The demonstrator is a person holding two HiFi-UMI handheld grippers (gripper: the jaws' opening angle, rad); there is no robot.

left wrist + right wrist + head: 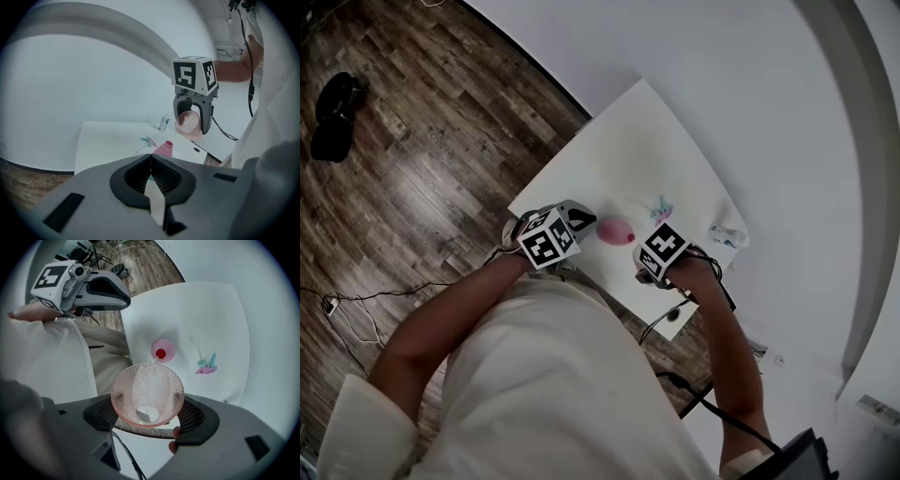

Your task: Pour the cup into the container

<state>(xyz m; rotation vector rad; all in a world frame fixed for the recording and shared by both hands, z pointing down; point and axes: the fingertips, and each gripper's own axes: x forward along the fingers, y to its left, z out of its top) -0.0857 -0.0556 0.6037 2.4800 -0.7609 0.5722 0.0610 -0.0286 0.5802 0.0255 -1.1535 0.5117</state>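
The right gripper (147, 414) is clamped on the pink cup (146, 390), tipped with its rim just above the red mouth of the pink container (162, 351) at frame centre. To pour well, hold the lip over that small opening and tilt slowly (the cup looks nearly drained). The left gripper (151, 174) is closed on nothing. Its view shows the cup's height above the container; only the right gripper view shows the mouth.
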